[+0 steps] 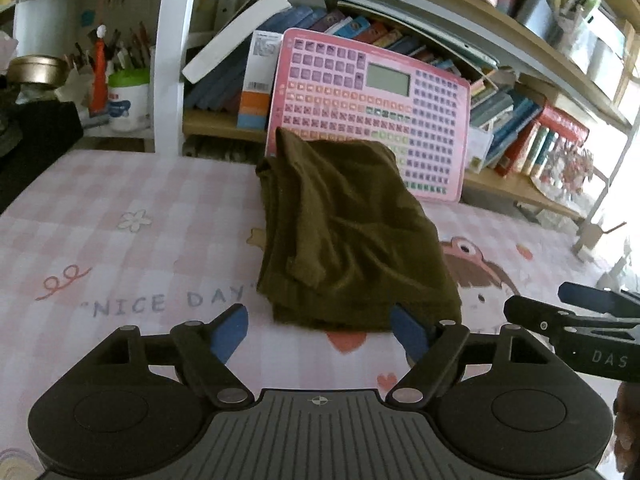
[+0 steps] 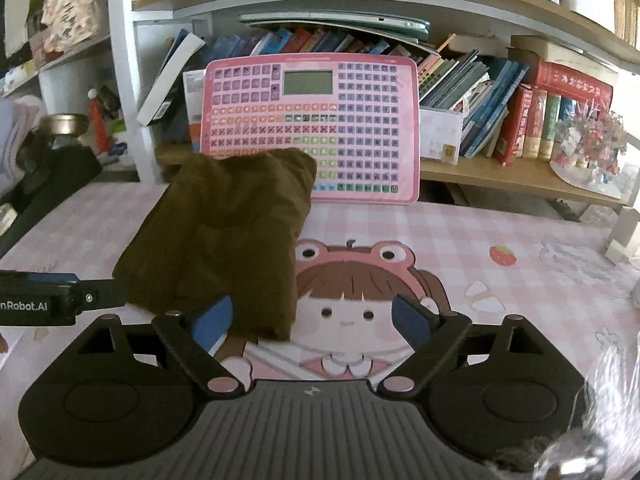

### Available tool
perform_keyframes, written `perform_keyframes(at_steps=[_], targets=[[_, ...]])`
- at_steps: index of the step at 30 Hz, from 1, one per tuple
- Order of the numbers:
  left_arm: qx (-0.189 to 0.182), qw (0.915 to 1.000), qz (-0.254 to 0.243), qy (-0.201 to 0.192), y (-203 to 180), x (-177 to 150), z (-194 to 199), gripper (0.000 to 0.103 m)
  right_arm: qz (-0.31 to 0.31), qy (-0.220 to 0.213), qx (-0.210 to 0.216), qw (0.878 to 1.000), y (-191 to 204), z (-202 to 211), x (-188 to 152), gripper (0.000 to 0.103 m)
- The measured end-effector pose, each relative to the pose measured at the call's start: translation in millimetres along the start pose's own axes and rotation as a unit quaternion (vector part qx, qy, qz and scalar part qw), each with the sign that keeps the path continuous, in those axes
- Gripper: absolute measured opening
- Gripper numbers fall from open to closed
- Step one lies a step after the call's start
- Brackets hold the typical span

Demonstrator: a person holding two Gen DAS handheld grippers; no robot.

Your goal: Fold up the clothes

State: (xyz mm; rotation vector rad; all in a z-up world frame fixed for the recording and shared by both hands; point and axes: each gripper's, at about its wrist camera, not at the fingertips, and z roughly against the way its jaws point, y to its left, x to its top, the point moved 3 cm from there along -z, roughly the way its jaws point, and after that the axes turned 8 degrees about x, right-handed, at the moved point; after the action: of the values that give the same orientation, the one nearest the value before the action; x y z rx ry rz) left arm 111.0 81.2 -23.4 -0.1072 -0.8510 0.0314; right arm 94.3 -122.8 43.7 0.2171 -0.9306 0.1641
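A dark olive-brown garment (image 1: 344, 232) lies folded in a compact rectangular bundle on the pink checked table mat (image 1: 140, 240). It also shows in the right wrist view (image 2: 224, 240). My left gripper (image 1: 320, 332) is open, its blue pads just short of the bundle's near edge, holding nothing. My right gripper (image 2: 312, 320) is open and empty; its left pad sits at the bundle's near right corner. Each gripper's side shows in the other's view: the right gripper (image 1: 580, 320) at the right edge, the left gripper (image 2: 60, 300) at the left edge.
A pink learning tablet (image 2: 312, 128) leans upright behind the garment against a bookshelf (image 2: 500, 172) full of books. A black object (image 1: 36, 148) sits at the far left of the table. A cup of pens (image 1: 128, 92) stands on the left shelf.
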Motion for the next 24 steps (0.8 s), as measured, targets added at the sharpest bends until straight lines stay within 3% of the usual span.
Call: perform_keyframes(at_steps=[4,12,24], targets=[[0.024,0.9996,-0.013,-0.005,-1.4,-12.1,8.3,0.092,-0.007,0.000,-0.008,1.000,2.4,7.7,-9.8,0.090],[0.062,0.9965,-0.054,-0.015,-8.8,-25.5,18.9,0.098,-0.036,0.007,-0.030,0.999,9.1,13.5,-29.9,0.097],[0.058,0.9956,-0.073,-0.005,-14.1,-37.5,16.1,0.101,-0.024,0.010,-0.043,0.999,23.7,11.8,-46.8,0.103]])
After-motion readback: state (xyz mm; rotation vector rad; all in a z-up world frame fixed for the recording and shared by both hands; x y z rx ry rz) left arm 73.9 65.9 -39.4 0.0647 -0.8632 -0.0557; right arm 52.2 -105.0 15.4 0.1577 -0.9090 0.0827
